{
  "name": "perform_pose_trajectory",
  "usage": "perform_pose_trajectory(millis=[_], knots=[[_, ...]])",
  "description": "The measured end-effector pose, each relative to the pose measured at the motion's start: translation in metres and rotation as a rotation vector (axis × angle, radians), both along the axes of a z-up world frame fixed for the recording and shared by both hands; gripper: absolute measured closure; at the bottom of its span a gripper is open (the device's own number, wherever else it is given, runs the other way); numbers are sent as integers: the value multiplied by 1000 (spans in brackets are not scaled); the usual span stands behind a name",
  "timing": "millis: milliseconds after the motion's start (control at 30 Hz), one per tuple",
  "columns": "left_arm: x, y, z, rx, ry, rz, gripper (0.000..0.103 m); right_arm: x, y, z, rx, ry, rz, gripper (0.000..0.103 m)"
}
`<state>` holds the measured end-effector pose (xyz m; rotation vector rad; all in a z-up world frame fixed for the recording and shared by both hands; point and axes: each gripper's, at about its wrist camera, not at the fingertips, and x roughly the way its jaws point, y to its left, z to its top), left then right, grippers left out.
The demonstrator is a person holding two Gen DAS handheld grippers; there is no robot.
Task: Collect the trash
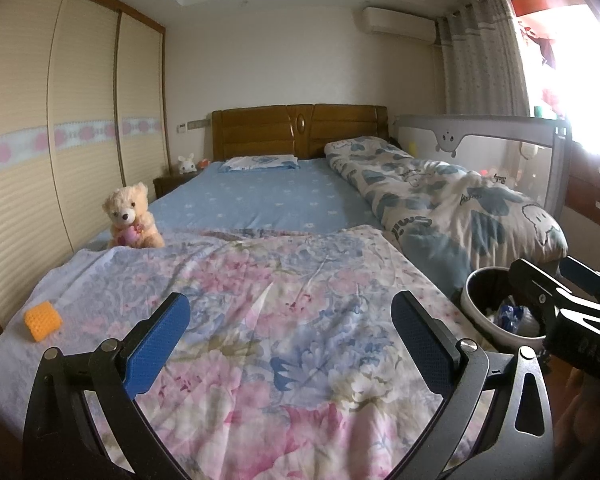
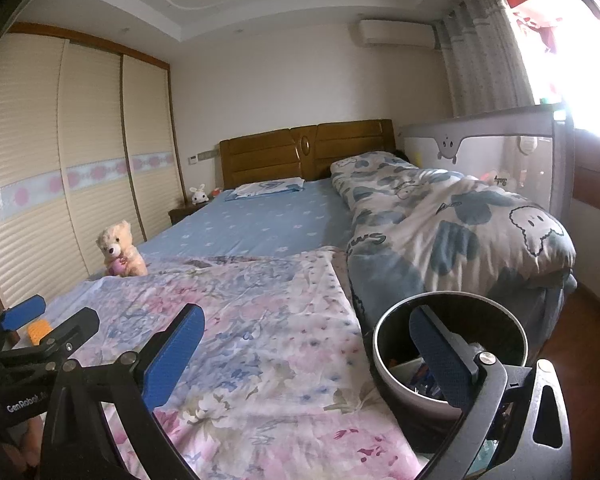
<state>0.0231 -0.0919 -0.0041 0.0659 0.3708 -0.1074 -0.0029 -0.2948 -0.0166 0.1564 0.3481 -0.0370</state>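
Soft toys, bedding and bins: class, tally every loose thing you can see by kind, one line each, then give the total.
Soft toys: 2, teddy bear, white rabbit
Quilts: 2, floral quilt, cartoon quilt
Pillows: 1, pillow
Orange sponges: 1, orange sponge
Bins: 1, trash bin
Total: 7

Daylight is flooding in from the window [image 1: 588,72] at the right, blowing out to pure white in both views

Glare is washing over the curtain [image 1: 484,56] edge and hazing the upper right corner; the rest of the room is sitting in soft, even, fairly dim light; the wardrobe [image 1: 52,128] side is staying duller; shadows are lying faint under the rolled quilt [image 2: 452,224]; fisheye distortion is bowing the wardrobe doors and ceiling lines; black vignetting is curving across the left corners; focus is holding reasonably sharp, though colours are looking slightly muted and grainy.
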Motion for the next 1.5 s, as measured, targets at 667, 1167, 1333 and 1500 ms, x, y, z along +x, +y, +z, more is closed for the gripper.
perform_pose_trajectory(millis=[667, 1167, 1333, 1500], knots=[[1, 0, 0, -1, -1, -1, 0, -1, 5, 1, -6, 3, 10, 0], [-3, 0, 1, 1, 2, -4, 0, -2, 6, 0, 3, 9, 9, 0], [-3, -2, 0, 1, 4, -6, 0, -3, 6, -1, 9, 8, 8, 0], [-3, -4, -1, 1, 6, -6, 0, -2, 4, -1, 10, 10, 9, 0]])
